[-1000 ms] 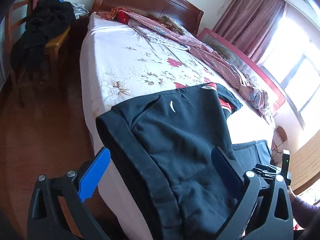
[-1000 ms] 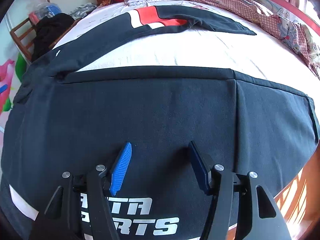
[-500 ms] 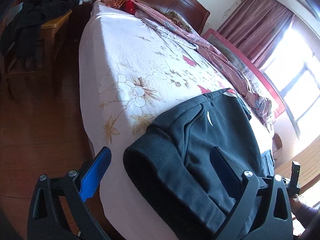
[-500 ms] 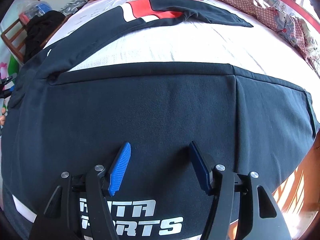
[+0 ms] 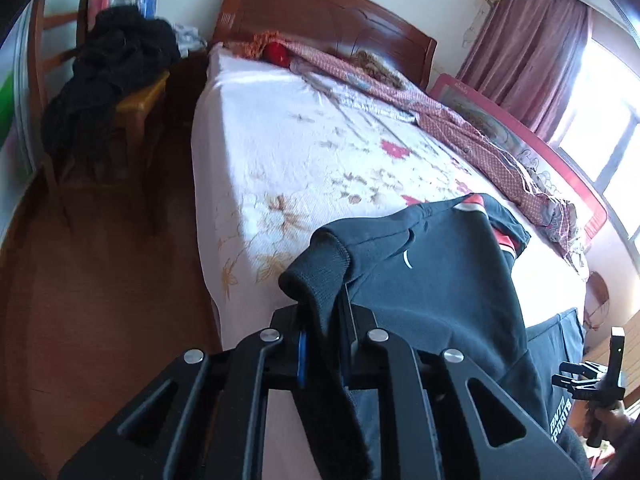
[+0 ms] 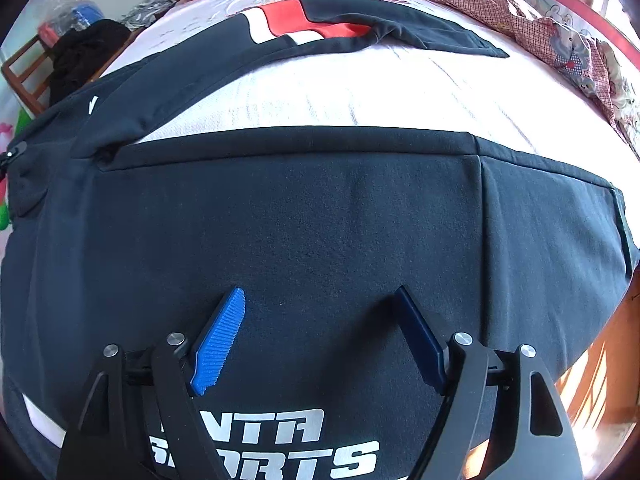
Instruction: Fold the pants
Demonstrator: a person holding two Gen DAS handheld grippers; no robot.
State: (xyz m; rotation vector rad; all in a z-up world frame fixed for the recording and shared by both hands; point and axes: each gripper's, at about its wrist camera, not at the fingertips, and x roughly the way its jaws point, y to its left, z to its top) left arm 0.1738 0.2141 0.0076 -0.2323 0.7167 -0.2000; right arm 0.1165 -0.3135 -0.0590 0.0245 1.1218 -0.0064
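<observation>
The left gripper (image 5: 324, 344), wide open a moment ago, has clamped the pants (image 5: 432, 280) waistband (image 5: 320, 260) — ready to lift; the right gripper (image 6: 320, 320) stays released over the leg.

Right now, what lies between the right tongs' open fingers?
Only dark pants fabric, flat on the bed, shown in the right wrist view; the right tongs grip nothing.

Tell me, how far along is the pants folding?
Barely begun. The pants lie spread on the bed, legs apart, no fold made. The left tongs are shut on the waistband; the right tongs hover open over one leg. All the folding is left.
</observation>
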